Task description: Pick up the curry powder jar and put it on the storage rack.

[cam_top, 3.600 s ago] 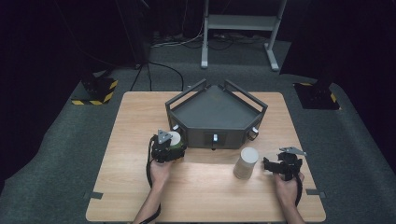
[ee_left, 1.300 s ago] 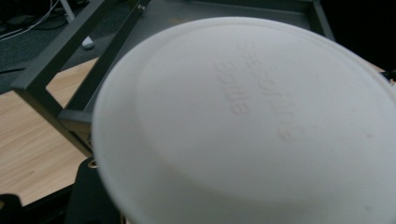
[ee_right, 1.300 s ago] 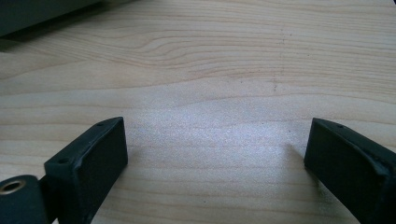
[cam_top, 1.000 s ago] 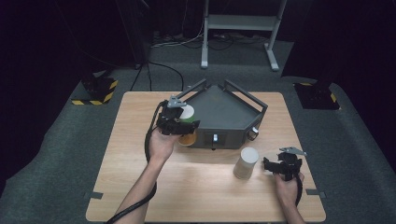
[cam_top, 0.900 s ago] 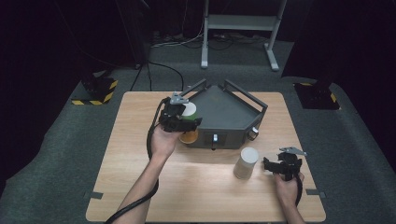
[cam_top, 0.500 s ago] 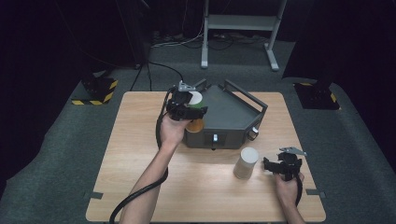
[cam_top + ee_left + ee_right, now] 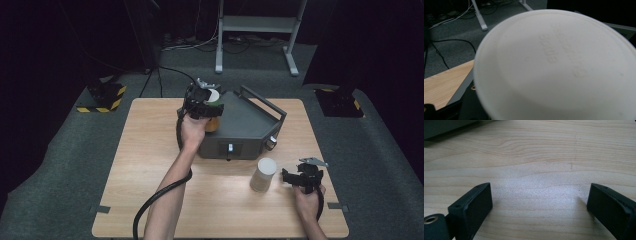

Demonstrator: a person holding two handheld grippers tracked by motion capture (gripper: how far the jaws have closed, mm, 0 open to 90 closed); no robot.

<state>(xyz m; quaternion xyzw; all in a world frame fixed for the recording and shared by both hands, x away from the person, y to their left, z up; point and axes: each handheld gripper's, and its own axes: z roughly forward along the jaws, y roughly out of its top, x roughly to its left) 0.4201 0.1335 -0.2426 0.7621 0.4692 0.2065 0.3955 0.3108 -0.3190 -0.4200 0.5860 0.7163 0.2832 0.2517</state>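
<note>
White-lidded orange cup (image 7: 213, 111) sits clamped in the left gripper (image 7: 206, 102), held above the left edge of the dark grey metal box (image 7: 250, 131); setting it down looks undone. Right gripper (image 7: 299, 178) rests spread wide beside the pale cylindrical cup (image 7: 263, 173) on the wooden table (image 7: 145, 165).

Dark lab or studio, wooden table (image 7: 150, 150) on grey carpet (image 7: 60, 165), floor cables (image 7: 185, 45), hazard-striped bases (image 7: 102, 95)

The left gripper (image 7: 204, 101) holds an orange, white-lidded container (image 7: 214, 116) over the grey box's (image 7: 250, 131) left corner. A pale cup (image 7: 263, 174) stands just beyond the right gripper's (image 7: 294, 178) fingertips, on the table (image 7: 150, 165).
</note>
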